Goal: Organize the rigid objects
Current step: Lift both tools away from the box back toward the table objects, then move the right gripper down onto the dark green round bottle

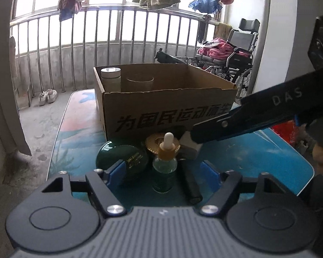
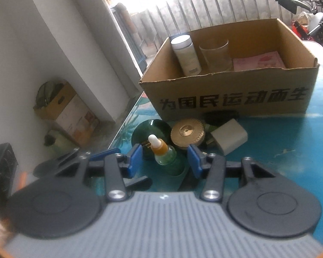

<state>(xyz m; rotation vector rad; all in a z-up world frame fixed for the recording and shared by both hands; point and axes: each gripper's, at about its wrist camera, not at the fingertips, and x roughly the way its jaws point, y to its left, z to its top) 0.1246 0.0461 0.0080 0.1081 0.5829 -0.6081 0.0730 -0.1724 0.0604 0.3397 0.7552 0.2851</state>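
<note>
— On the blue desk, what stands largest?
— One cardboard box printed 为国民运动而生, holding one white-capped bottle, one glass and one pink packet.
— And before it?
— One dark green jar, one gold ribbed lid, one white plug, one black tube, one dropper bottle.
— The tools?
— Left tool spread around the dropper bottle, not touching; right tool also spread astride it, its arm marked DAS crossing before the box.

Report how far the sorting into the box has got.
Done: white bottle, glass and a pink item sit in the box. In hand: nothing; both grippers stand open around the dropper. Left on the table: dropper, green jar, gold lid, white block, black tube.
</note>
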